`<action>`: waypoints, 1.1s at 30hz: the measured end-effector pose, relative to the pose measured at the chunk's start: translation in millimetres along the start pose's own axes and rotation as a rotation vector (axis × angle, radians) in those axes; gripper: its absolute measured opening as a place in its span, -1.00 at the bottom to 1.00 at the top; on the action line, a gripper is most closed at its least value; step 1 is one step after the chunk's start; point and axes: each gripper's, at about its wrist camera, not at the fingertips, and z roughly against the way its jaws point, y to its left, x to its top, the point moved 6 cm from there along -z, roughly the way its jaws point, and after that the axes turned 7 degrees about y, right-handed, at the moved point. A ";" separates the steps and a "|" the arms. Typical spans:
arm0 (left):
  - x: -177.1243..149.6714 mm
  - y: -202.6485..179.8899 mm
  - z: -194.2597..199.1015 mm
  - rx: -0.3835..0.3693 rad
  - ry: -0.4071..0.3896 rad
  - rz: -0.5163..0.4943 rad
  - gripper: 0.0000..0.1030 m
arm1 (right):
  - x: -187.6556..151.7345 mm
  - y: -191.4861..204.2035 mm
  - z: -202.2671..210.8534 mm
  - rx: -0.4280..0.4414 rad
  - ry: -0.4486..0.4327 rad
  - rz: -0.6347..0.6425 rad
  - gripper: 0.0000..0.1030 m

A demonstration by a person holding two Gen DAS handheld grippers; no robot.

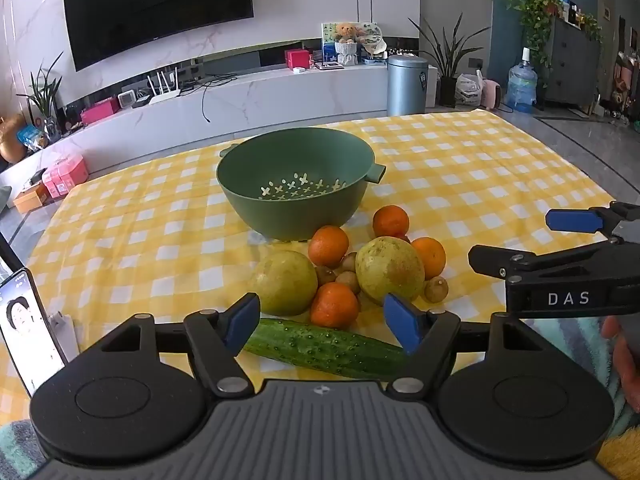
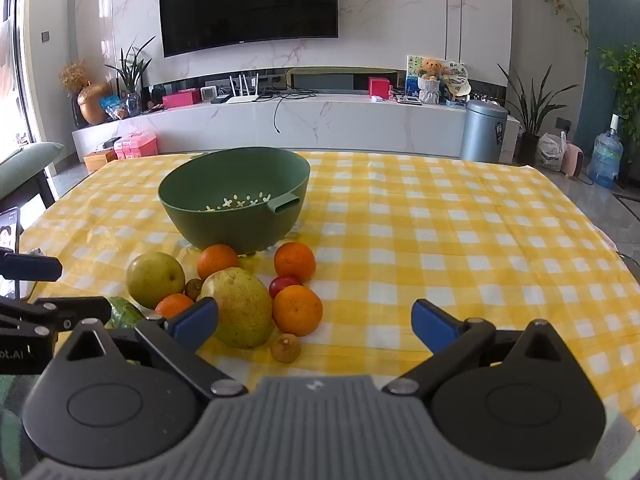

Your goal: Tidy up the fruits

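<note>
A green colander bowl (image 1: 294, 184) (image 2: 236, 200) stands empty on the yellow checked cloth. In front of it lies a heap of fruit: two yellow-green pears (image 1: 389, 269) (image 2: 240, 306), several oranges (image 1: 328, 246) (image 2: 297, 309), small brown longans (image 1: 436, 289) (image 2: 285, 347), a red plum (image 2: 282, 282) and a cucumber (image 1: 324, 346) (image 2: 125, 313). My left gripper (image 1: 322, 326) is open just above the cucumber, nothing held. My right gripper (image 2: 314, 324) is open to the right of the heap, with nothing between its fingers; it also shows at the right edge of the left wrist view (image 1: 568, 264).
A phone (image 1: 28, 328) (image 2: 10, 236) leans upright at the table's left edge. The yellow cloth (image 2: 460, 248) stretches bare to the right of the fruit. Beyond the table are a TV wall, a white cabinet and a grey bin (image 1: 406, 84).
</note>
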 end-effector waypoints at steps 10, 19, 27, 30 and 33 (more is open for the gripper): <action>4.9 1.0 1.1 -0.018 -0.019 0.014 0.52 | 0.1 0.4 0.2 0.001 -0.001 -0.001 0.92; 3.4 -0.2 2.8 -0.020 -0.033 0.012 0.52 | 0.0 1.0 0.6 0.000 0.001 0.001 0.92; 3.6 -4.1 3.3 -0.022 -0.030 -0.004 0.51 | 0.0 1.9 -0.1 -0.002 0.001 0.003 0.92; 3.8 -3.8 2.6 -0.022 -0.028 0.002 0.51 | -0.1 2.1 -0.3 -0.003 0.001 0.003 0.92; 3.7 -3.2 1.9 -0.020 -0.027 0.006 0.51 | -0.1 2.3 -0.2 -0.004 0.001 0.004 0.92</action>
